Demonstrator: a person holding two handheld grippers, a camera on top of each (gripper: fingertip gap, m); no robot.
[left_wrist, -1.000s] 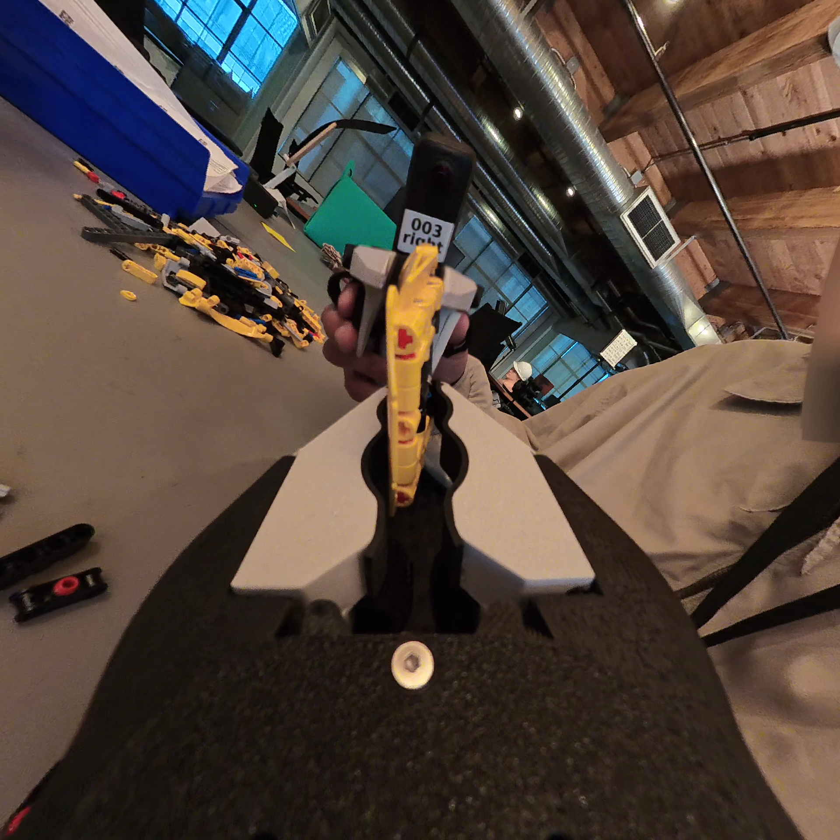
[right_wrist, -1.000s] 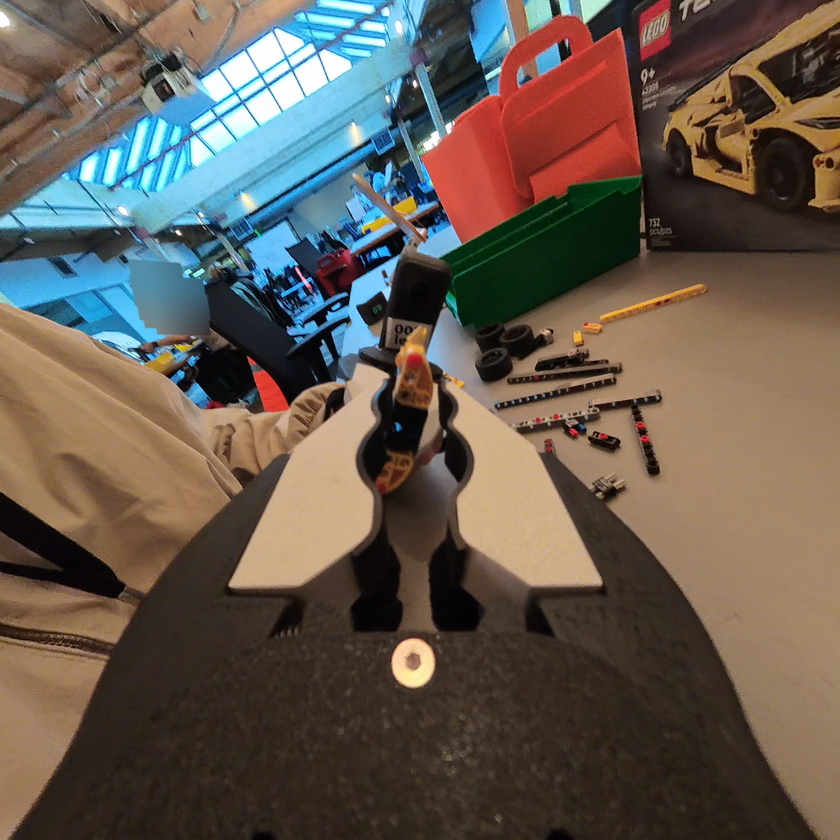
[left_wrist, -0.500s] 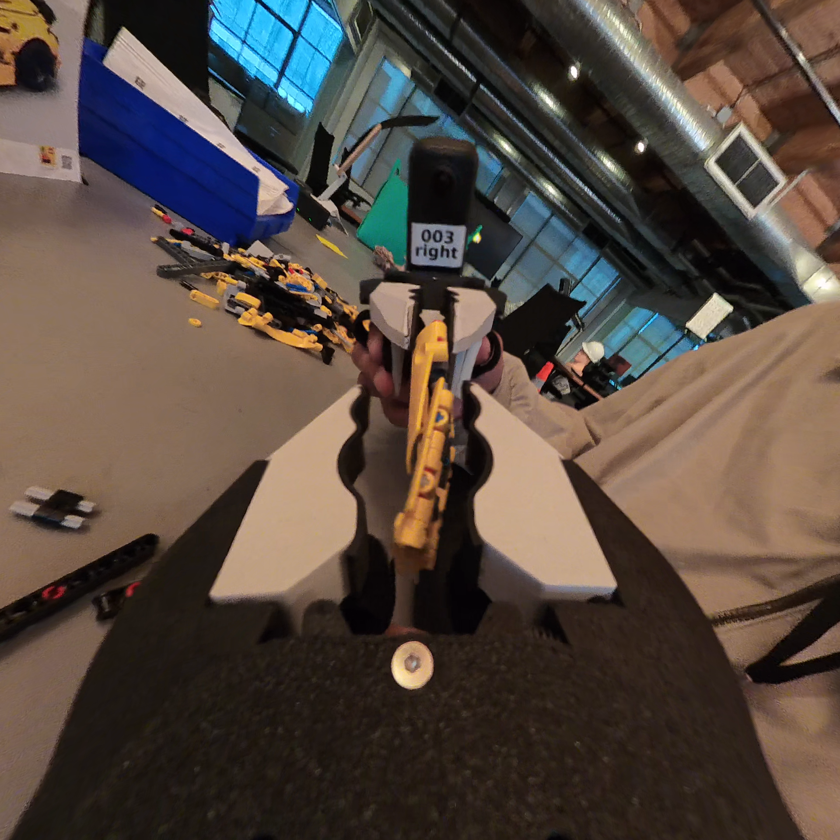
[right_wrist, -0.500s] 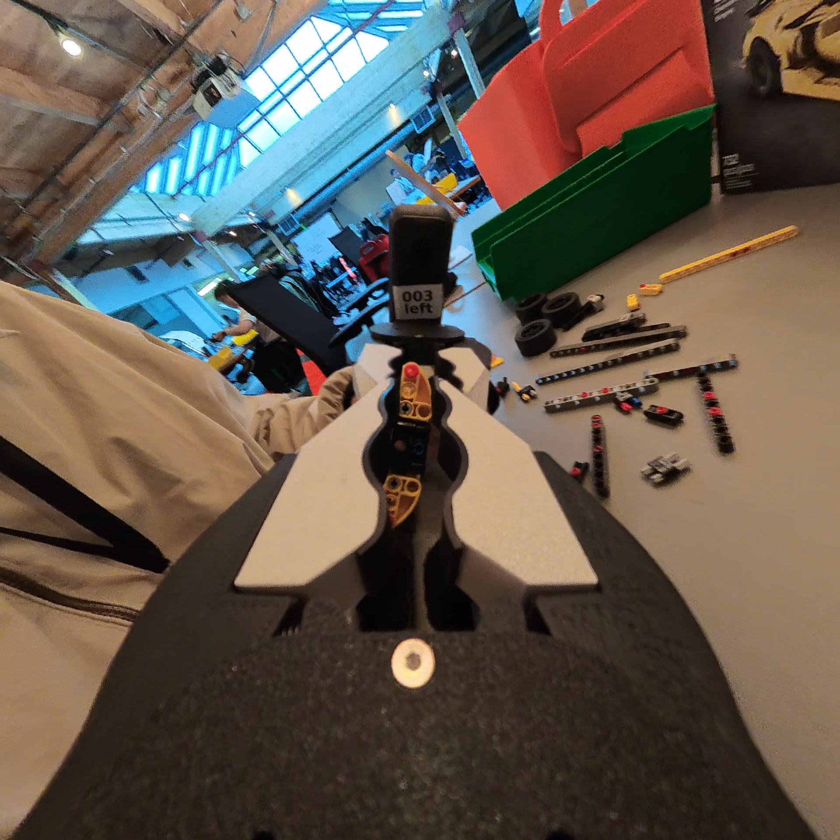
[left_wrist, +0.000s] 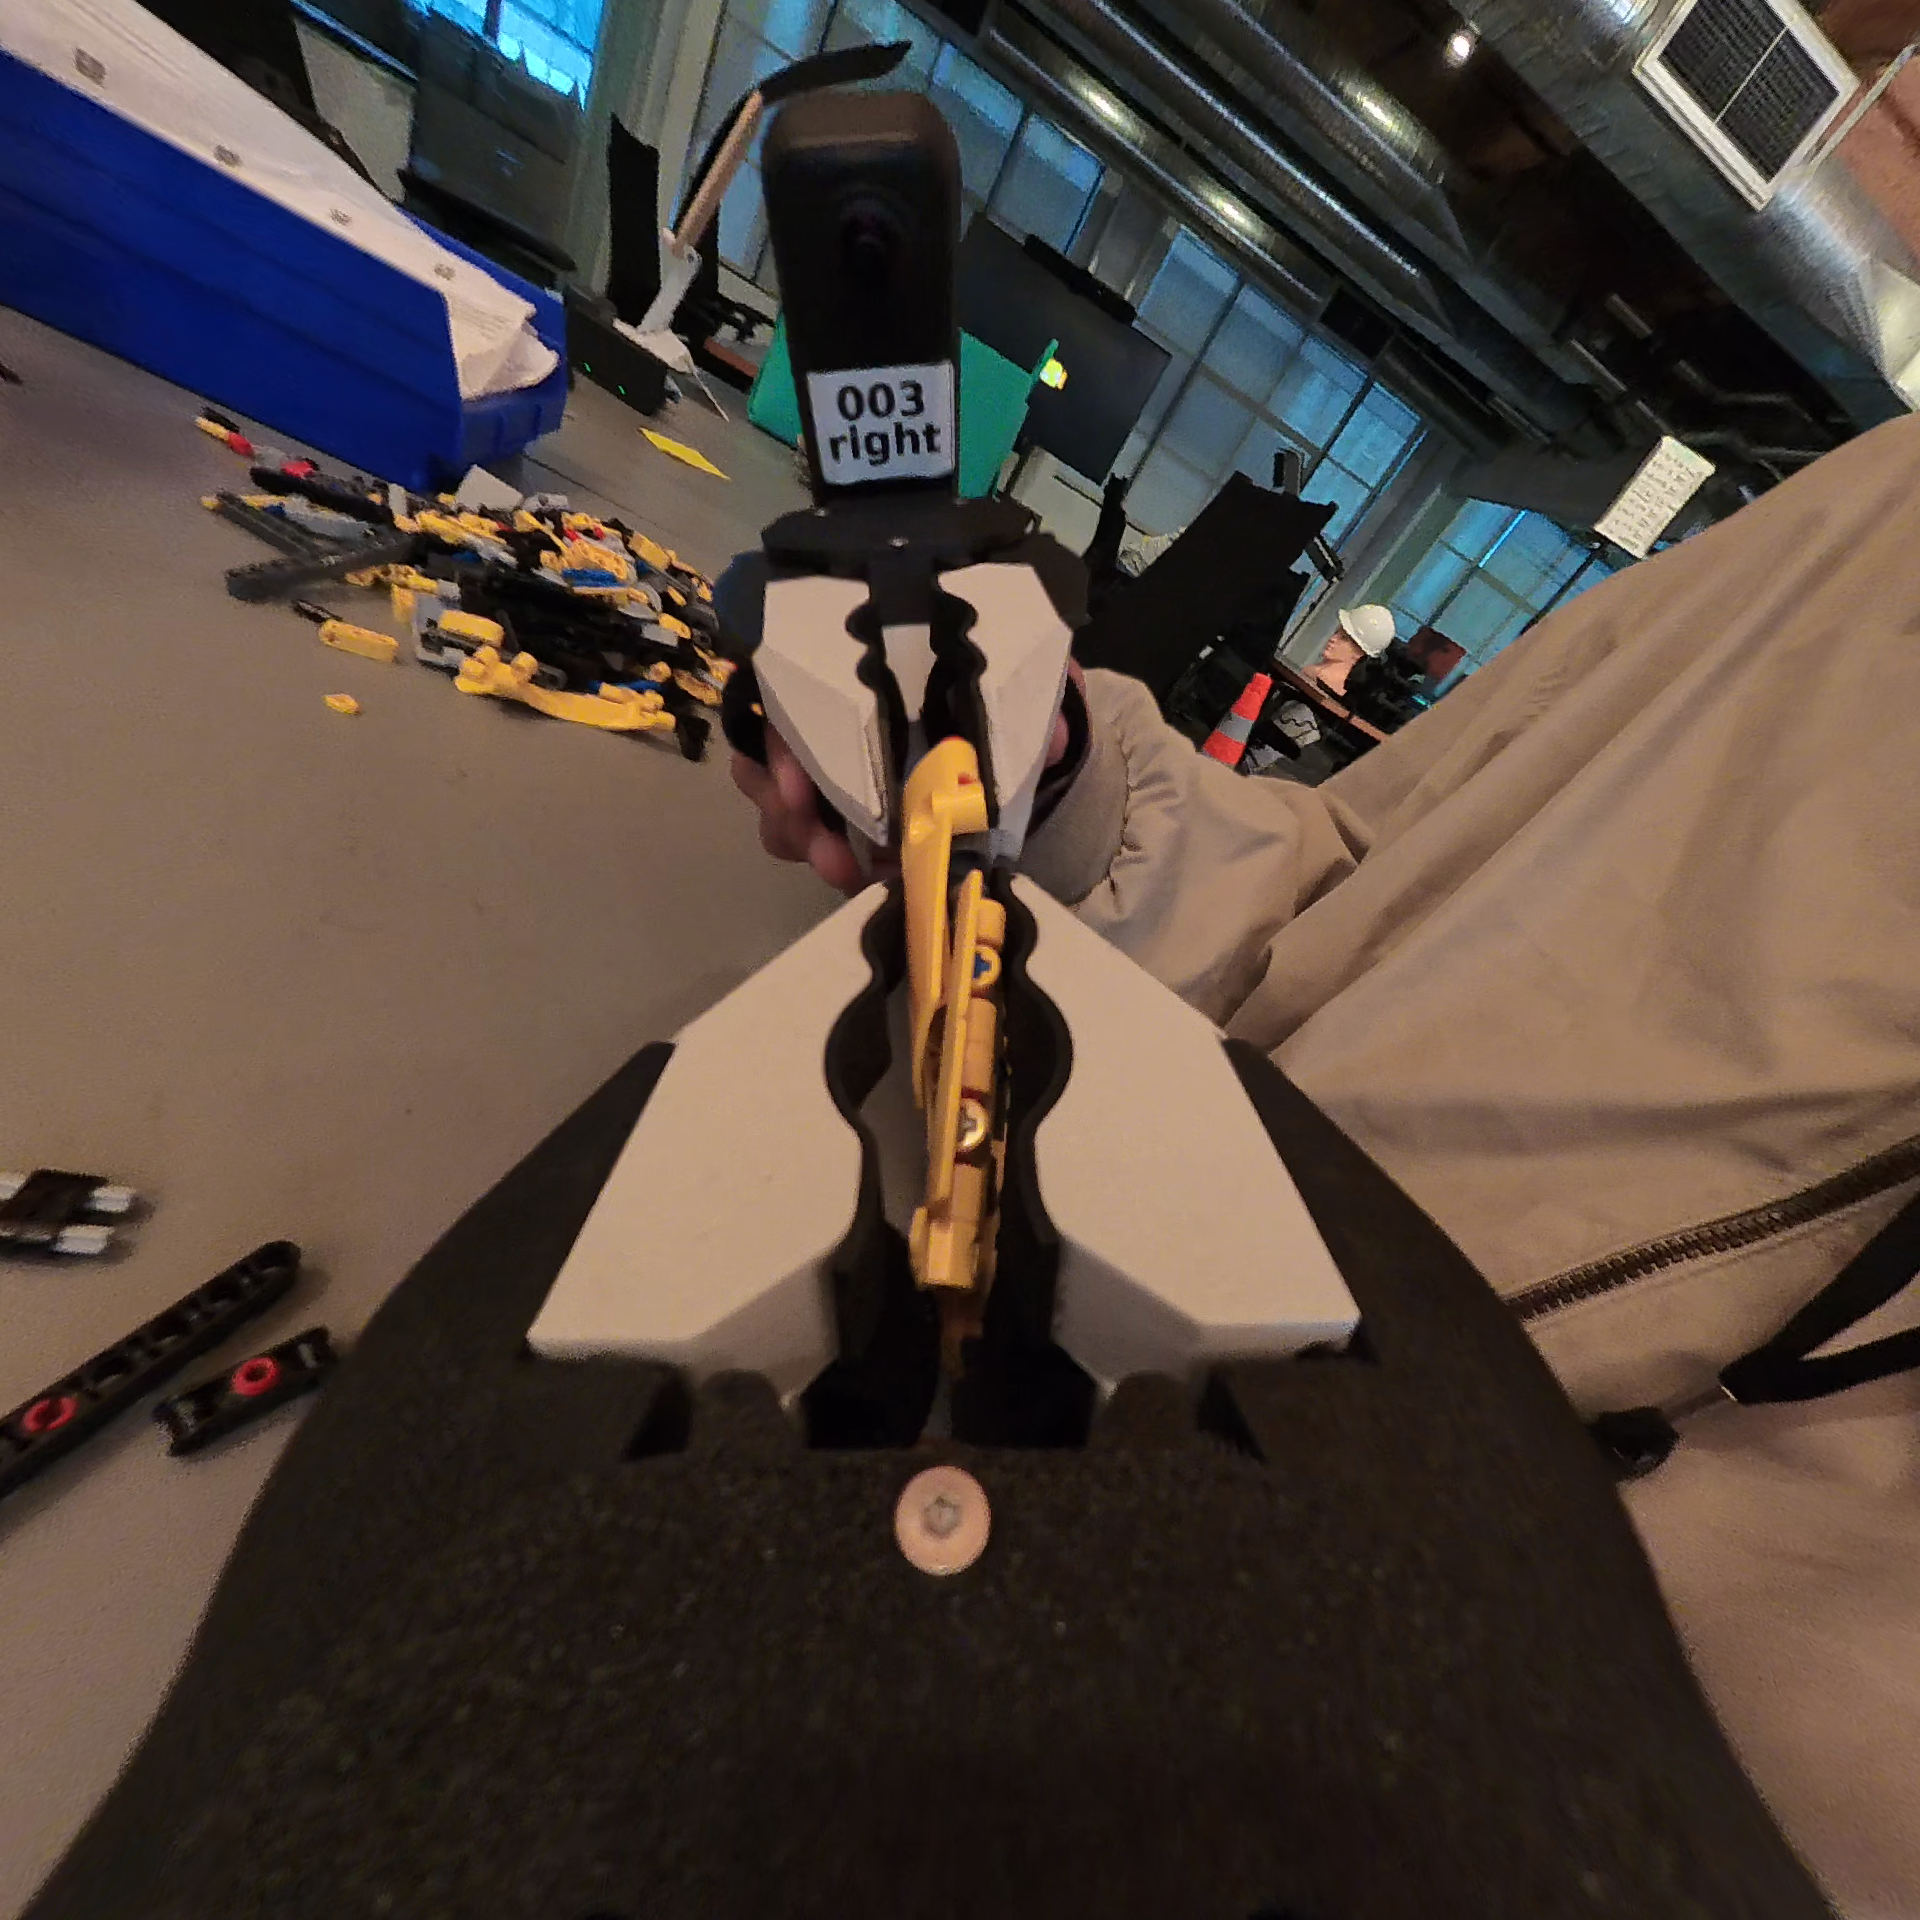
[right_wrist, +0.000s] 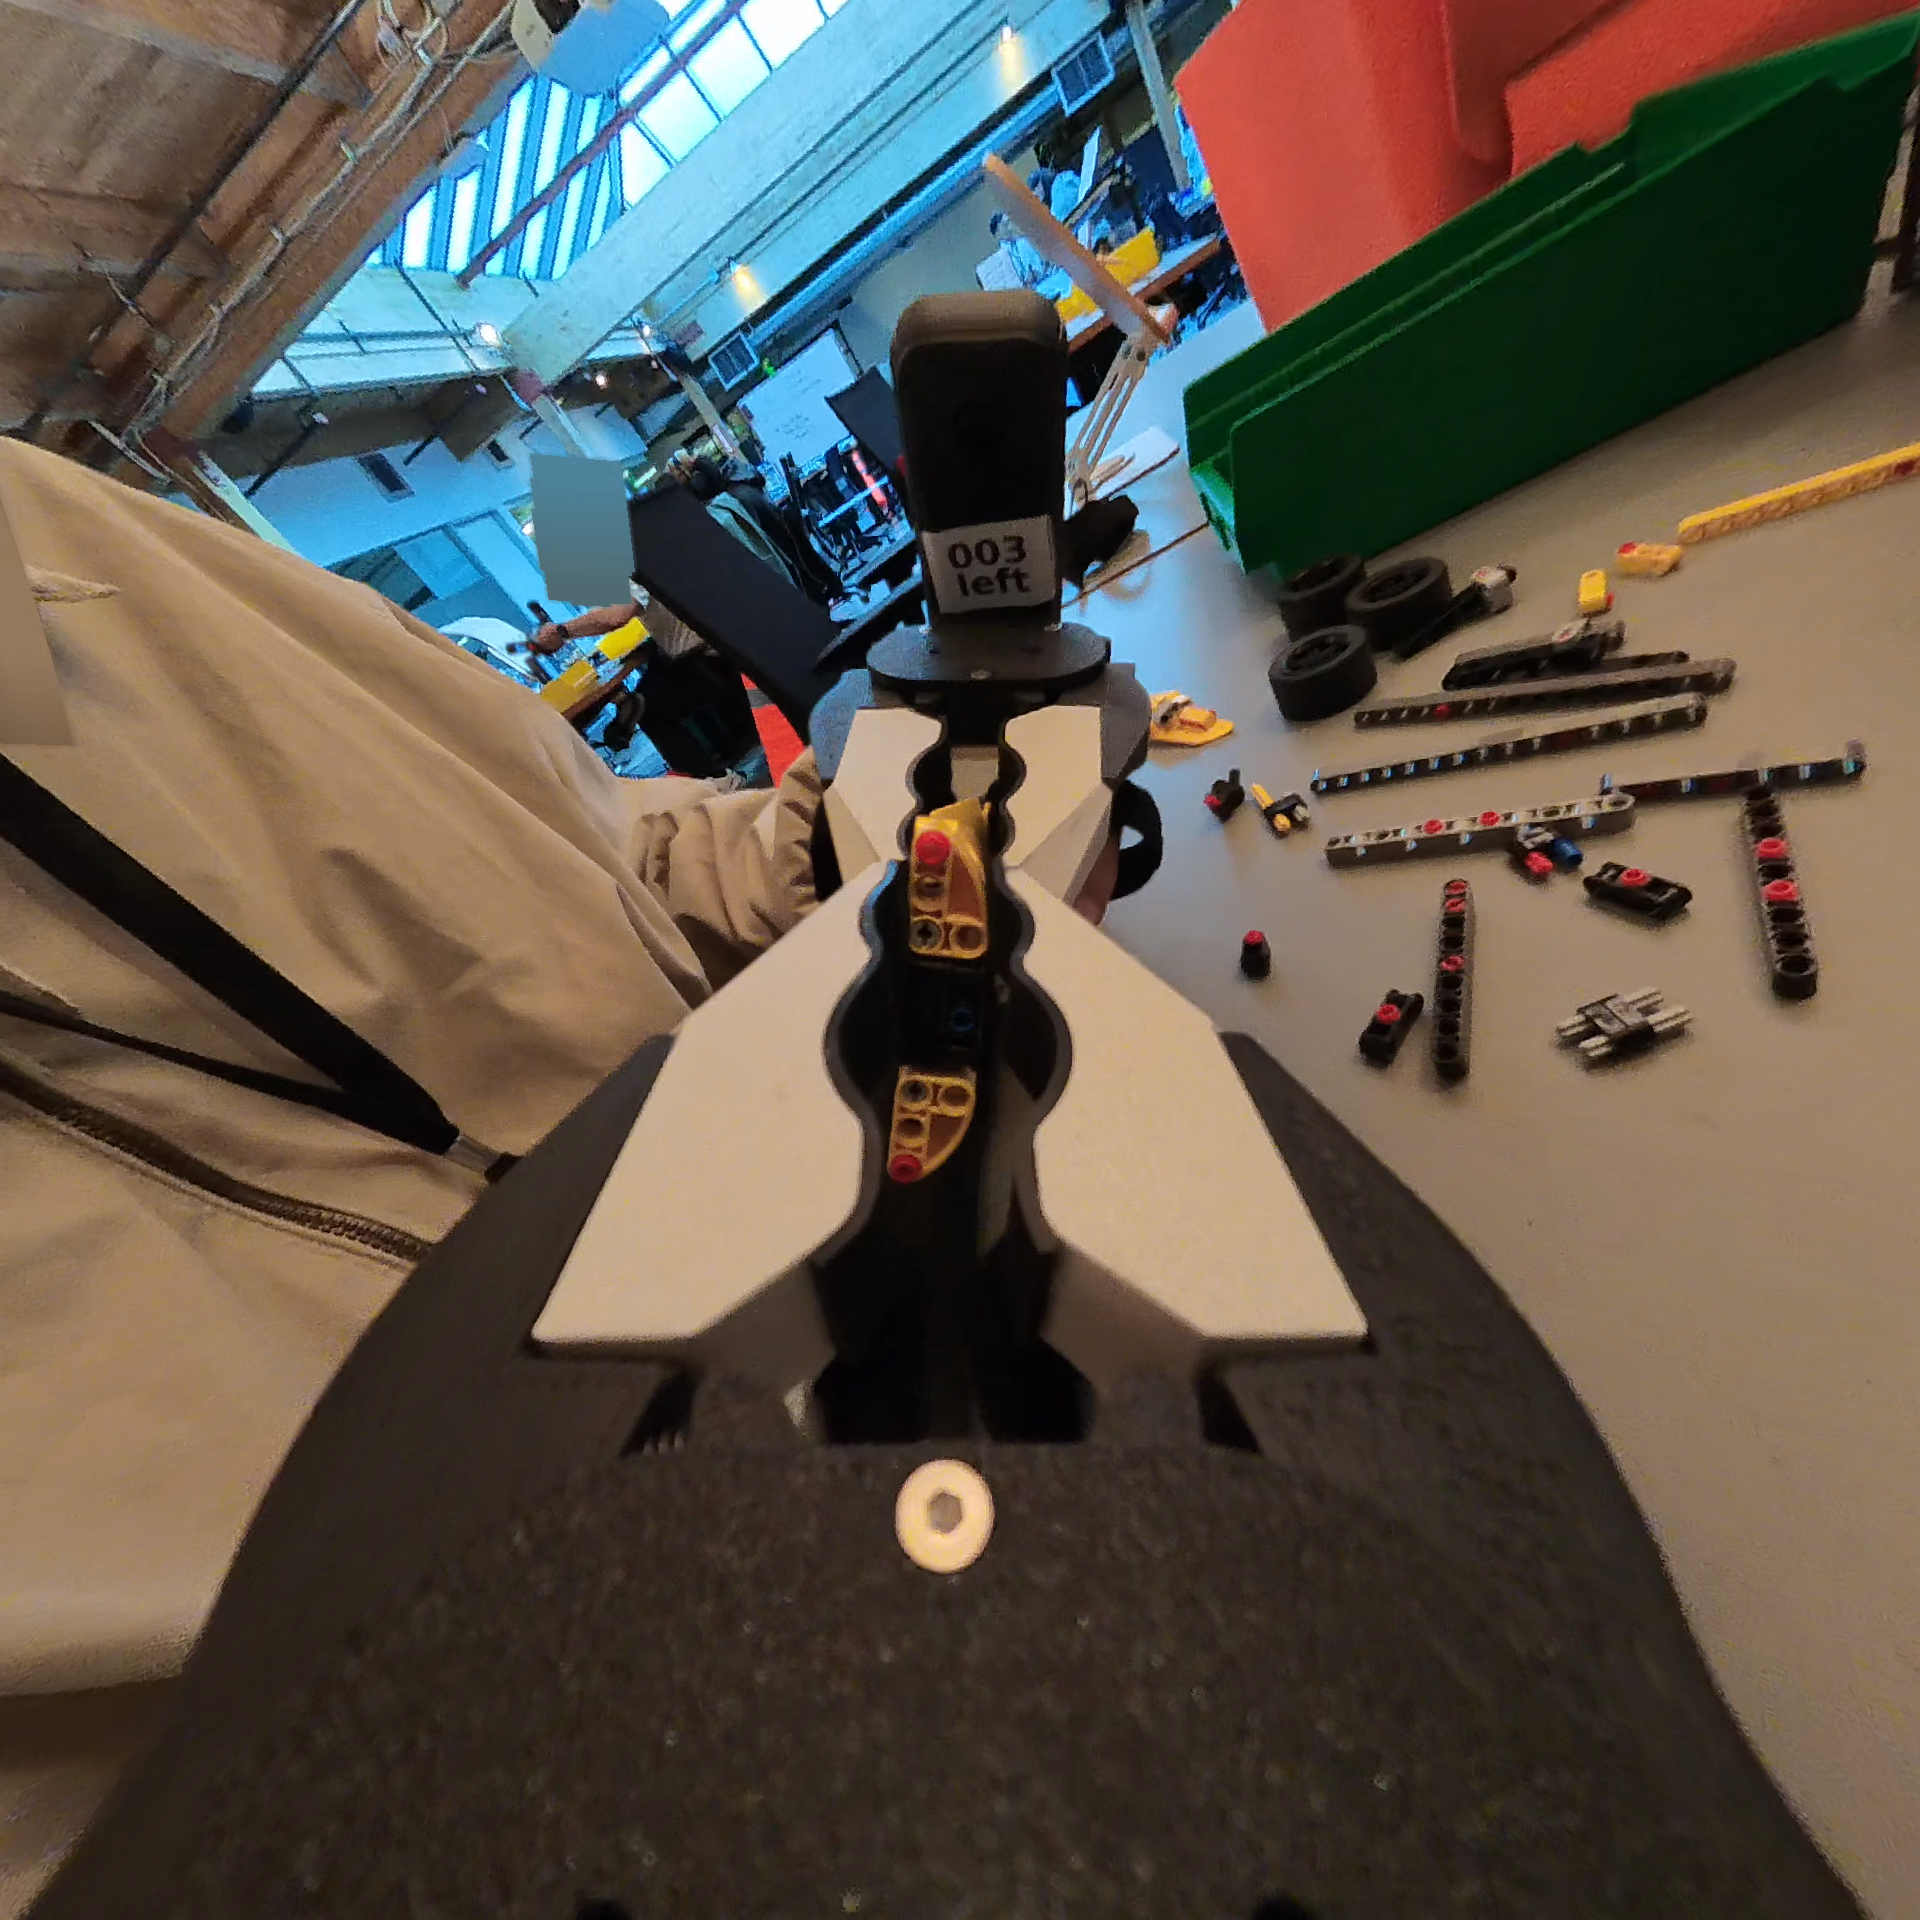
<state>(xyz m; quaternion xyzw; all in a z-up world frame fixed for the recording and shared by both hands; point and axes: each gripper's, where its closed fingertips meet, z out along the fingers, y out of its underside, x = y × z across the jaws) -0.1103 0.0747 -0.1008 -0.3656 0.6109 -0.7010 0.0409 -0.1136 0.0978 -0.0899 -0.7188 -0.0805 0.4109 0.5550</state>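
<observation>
The two tongs face each other tip to tip above the grey bench (left_wrist: 260, 935), both clamped on one slim yellow brick assembly (left_wrist: 951, 1091) that runs lengthwise between them; the left tongs (left_wrist: 951, 935) grip its near end between their grey fingers (left_wrist: 727, 1164), and the right tongs (left_wrist: 914, 790), farther off in the left wrist view, pinch its far tip; from the right wrist view the same piece shows yellow plates with red pins and a dark middle, held in the right tongs (right_wrist: 940, 914) and reaching into the left ones beyond; on the bench behind lies a heap of yellow and black bricks (left_wrist: 499, 613) beside a blue bin (left_wrist: 229, 301); to the other side lie black beams (right_wrist: 1507, 748), three small tyres (right_wrist: 1351, 623) and a green tray (right_wrist: 1558, 343); a person's beige sleeve (left_wrist: 1195, 883) reaches in.
</observation>
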